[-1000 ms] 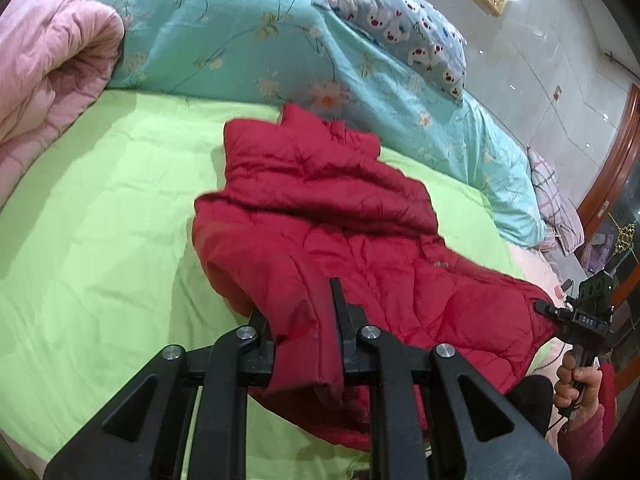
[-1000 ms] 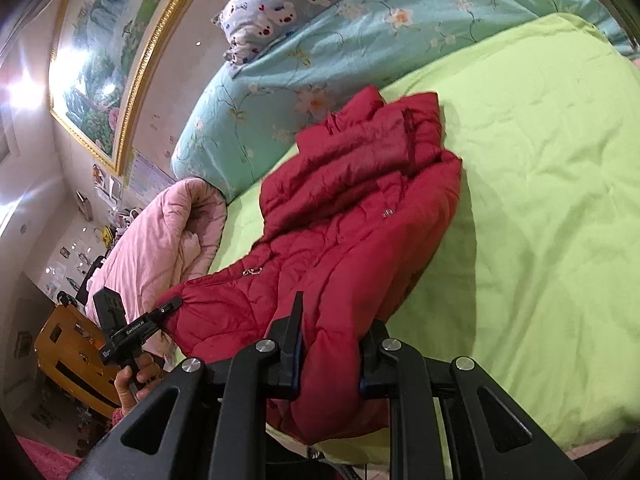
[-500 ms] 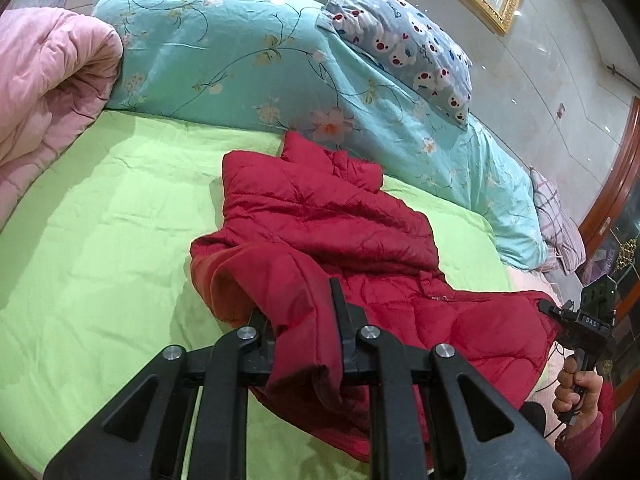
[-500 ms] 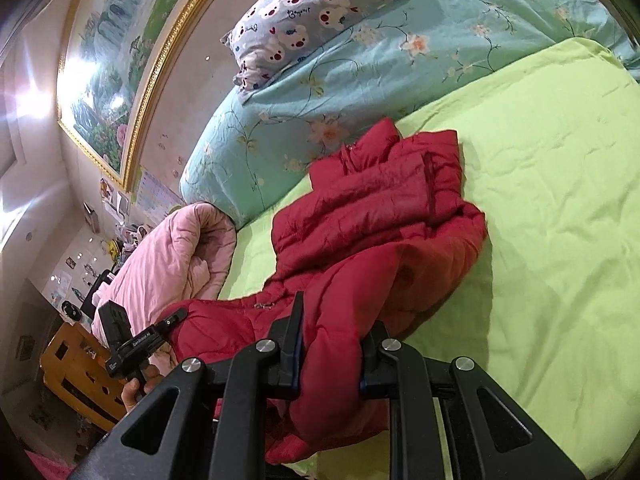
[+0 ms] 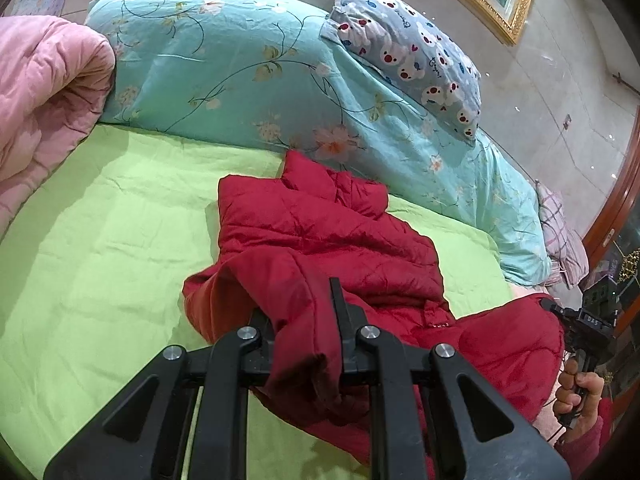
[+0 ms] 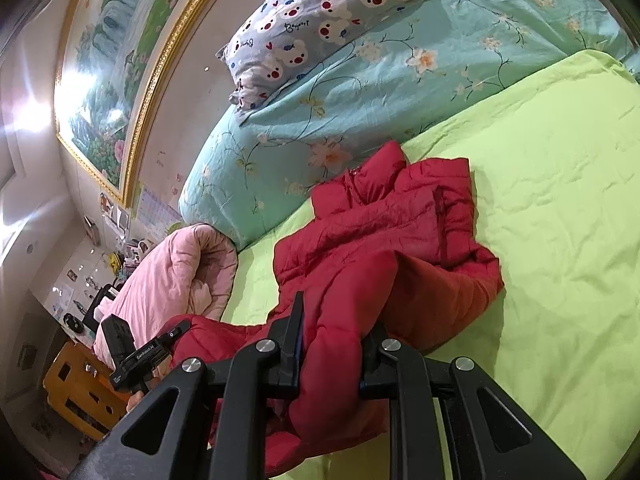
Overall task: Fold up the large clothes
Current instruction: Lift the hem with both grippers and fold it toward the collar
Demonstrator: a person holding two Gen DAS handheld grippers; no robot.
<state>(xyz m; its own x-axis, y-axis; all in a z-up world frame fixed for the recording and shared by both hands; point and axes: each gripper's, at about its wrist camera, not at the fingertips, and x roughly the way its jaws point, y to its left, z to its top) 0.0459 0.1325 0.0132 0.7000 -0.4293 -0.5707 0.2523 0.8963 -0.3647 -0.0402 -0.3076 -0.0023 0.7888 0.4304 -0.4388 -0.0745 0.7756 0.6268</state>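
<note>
bright indoor light, glare on framed painting (image 6: 100, 92), heavy fisheye edge distortion.

Pretty clearly somebody's bedroom at home: straight ahead of the jaws there's a bed with a lime green sheet (image 5: 100, 240), and past it a long teal floral bolster (image 5: 240, 80) with a little cartoon-bear pillow (image 5: 420, 64) propped on top. Off to the left of the left jaws there's a rolled-up pink quilt (image 5: 44, 92), and up above everything hangs a big gold-framed landscape painting (image 6: 120, 80) on the wall. Far left of the right jaws you can also spot a yellow wooden cabinet (image 6: 76, 392) and a cluttered shelf with photos and knick-knacks, so lived-in house stuff.
</note>
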